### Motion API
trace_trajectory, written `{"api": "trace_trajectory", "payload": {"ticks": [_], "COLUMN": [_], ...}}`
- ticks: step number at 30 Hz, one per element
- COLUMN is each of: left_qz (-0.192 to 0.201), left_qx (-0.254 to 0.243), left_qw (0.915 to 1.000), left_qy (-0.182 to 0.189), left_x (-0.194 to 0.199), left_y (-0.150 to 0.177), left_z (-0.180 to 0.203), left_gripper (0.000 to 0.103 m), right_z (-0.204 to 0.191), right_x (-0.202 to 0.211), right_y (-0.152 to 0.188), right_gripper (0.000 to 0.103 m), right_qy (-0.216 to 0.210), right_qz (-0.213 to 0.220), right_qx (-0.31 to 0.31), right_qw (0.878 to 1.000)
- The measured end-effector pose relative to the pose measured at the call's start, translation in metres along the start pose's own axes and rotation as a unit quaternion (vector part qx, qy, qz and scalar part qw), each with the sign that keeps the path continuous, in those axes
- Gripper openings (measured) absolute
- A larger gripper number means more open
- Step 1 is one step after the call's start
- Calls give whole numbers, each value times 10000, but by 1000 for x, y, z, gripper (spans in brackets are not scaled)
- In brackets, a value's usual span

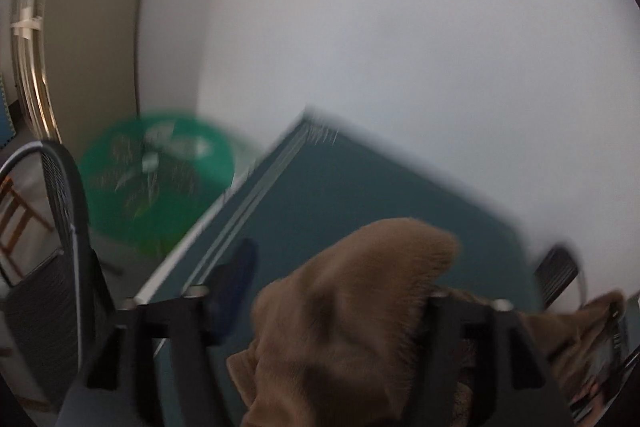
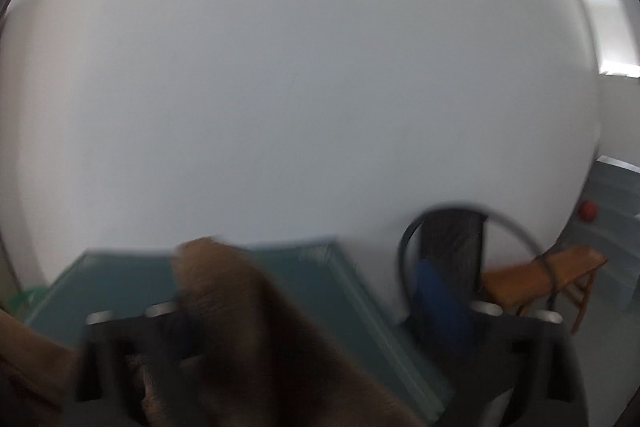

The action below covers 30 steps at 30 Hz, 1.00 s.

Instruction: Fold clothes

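My left claw stands apart, and so does my right claw; neither clamps anything. The brown garment fills the lower middle of both views, bunched between the fingers and draped over the teal table. It looks soft, fuzzy, light and limp, likely to sag and cling rather than slip. I would pinch it at a hem or corner. I can read no label or writing; everything is blurred.

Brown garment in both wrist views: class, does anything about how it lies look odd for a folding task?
Yes. The brown garment is bunched in a raised heap over the teal table, not spread flat. It sits between the open jaws of the left gripper. Motion blur hides finer detail.
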<state>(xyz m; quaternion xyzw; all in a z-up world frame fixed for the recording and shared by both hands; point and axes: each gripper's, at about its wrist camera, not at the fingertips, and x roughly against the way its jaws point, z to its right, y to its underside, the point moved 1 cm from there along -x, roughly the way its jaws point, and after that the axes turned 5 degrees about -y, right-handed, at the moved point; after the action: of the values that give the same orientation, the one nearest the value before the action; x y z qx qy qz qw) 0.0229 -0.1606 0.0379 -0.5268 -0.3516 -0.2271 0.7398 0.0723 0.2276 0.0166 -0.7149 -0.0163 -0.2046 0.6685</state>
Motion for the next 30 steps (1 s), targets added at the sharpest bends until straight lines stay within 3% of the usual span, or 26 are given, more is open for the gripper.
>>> {"api": "trace_trajectory", "payload": {"ticks": [3, 6, 8, 16, 20, 23, 30], "left_qz": [-734, -992, -1038, -1175, -1076, -878, -371], "left_qx": [-2, 203, 333, 623, 600, 492, 136], "left_qw": [9968, 9945, 9939, 9903, 9915, 9942, 9983], "left_qy": [-309, -252, -153, 393, 418, 373, 431], "left_x": [-56, -76, -78, -65, -49, -32, 8], "left_y": [17, 27, 32, 49, 57, 60, 66], "left_z": [-3, -10, -17, -41, -47, -45, -32], "left_gripper": [75, 75, 80, 80, 80, 80, 80], "right_z": [-3, 2, 10, 57, 62, 58, 25], "right_x": [-34, -35, -36, -36, -10, 15, 58], "right_y": [19, 43, 48, 84, 87, 82, 80], "right_gripper": [98, 98, 98, 98, 98, 98, 98], "right_qy": [-199, -2, 127, 127, -431, -583, -954], "right_qz": [-564, -678, -741, -1462, -1397, -1106, -614], "right_qx": [175, 328, 354, -83, -263, -141, 722], "right_qw": [9981, 9972, 9965, 9891, 9889, 9921, 9909]}}
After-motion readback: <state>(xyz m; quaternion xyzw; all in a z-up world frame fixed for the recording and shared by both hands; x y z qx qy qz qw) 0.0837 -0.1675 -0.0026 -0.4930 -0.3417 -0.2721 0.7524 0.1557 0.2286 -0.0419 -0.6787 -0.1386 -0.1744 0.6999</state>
